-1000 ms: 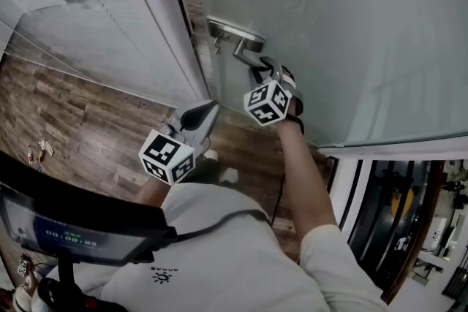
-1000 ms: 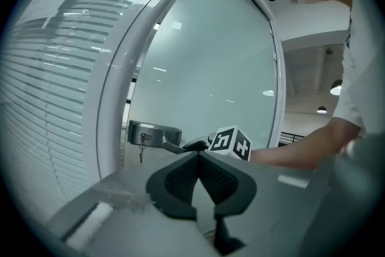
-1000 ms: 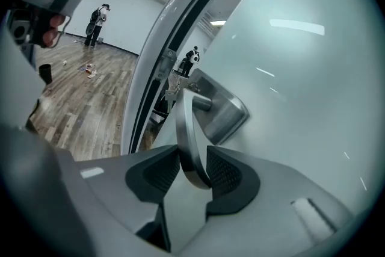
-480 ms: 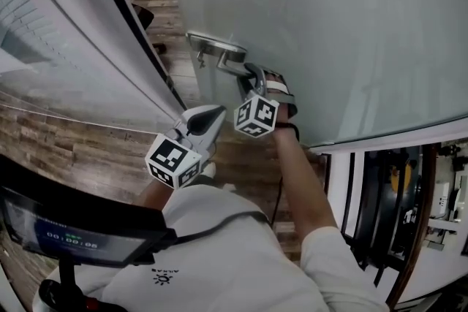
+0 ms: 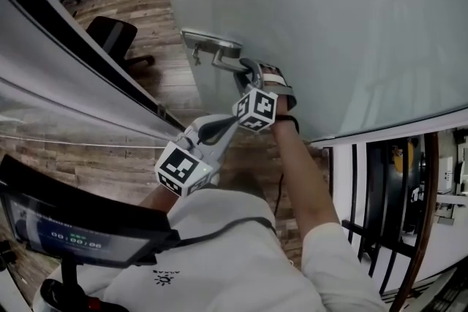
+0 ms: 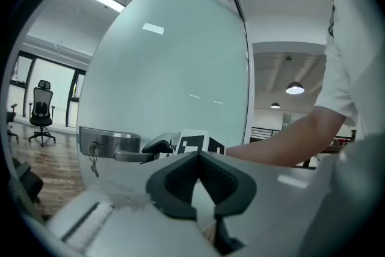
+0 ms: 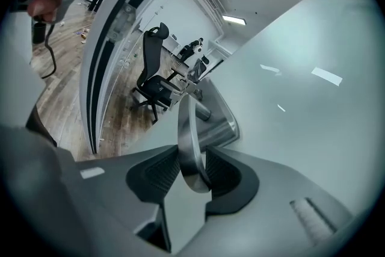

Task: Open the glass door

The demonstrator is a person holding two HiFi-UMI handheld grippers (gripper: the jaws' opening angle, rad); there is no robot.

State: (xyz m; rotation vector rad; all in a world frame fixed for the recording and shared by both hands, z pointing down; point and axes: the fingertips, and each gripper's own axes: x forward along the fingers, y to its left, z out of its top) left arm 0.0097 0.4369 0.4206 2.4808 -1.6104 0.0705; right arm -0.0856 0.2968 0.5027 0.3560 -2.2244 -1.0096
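The frosted glass door (image 5: 329, 11) stands ajar, with a metal lock plate (image 5: 207, 42) and a lever handle (image 5: 228, 61) near its edge. My right gripper (image 5: 248, 71) is shut on the handle (image 7: 191, 147); its jaws have just been closing a little, and the lever runs between the dark pads (image 7: 157, 173). A bunch of keys (image 6: 93, 162) hangs from the lock plate (image 6: 108, 141). My left gripper (image 5: 228, 123) hovers below and left of the right one, shut with nothing in it (image 6: 197, 156), clear of the door.
The fixed glass partition with its dark frame (image 5: 80, 80) runs along the left. Through the gap I see wood floor and black office chairs (image 5: 111, 35). A dark railing (image 5: 380, 193) stands at the lower right, behind the door's edge.
The door has swung further open, and the gap now shows floor and chairs beyond. My right gripper has stayed on the handle. The left gripper has moved up closer to it.
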